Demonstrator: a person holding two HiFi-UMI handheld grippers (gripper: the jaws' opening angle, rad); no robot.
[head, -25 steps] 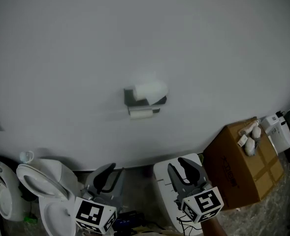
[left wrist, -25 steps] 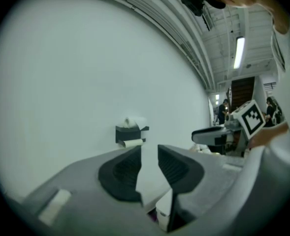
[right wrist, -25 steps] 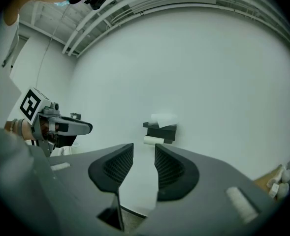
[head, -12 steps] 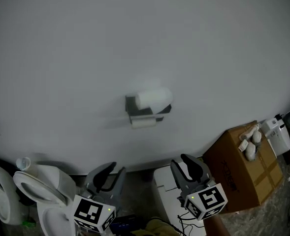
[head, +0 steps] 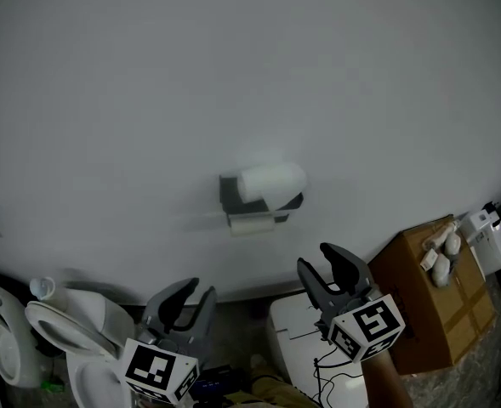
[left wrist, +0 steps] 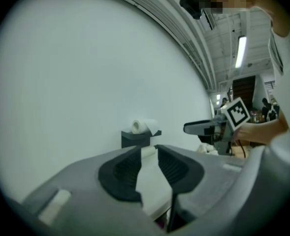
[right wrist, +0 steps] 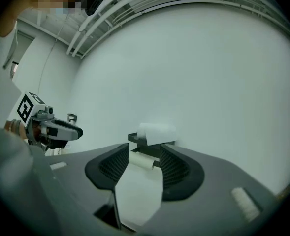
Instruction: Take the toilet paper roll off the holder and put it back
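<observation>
**A:** Whereabouts of the white toilet paper roll (head: 271, 181)?

**B:** Up on the dark grey wall-mounted holder (head: 230, 195), against the plain white wall (head: 233, 75), with a sheet hanging down the front. Just beneath, at the holder's underside, a second, slimmer pale roll (head: 250, 223), lying crosswise.

**A:** And the left gripper (head: 190, 290)?

**B:** Low in the head view, well short of the wall and pointing level at it. Released, with grey jaws apart and nothing in the gap but a far-off sight of the holder. Touching nothing.

**A:** The right gripper (head: 315, 258)?

**B:** Higher in the head view and nearer the holder, yet well apart from it. Also level. Just been opening at the jaws, now parted, with nothing between them. Only the roll and holder framed far beyond the tips in the right gripper view. No contact with either.

**A:** Anything else around?

**B:** Down at the left, a white ceramic toilet (head: 84, 313). Below the right gripper, a white boxy unit (head: 294, 338) with a thin black cable (head: 322, 376) across it. Further right, a brown cardboard box (head: 429, 308), taped on top, with a few small white items (head: 441, 257) resting on it.
</observation>
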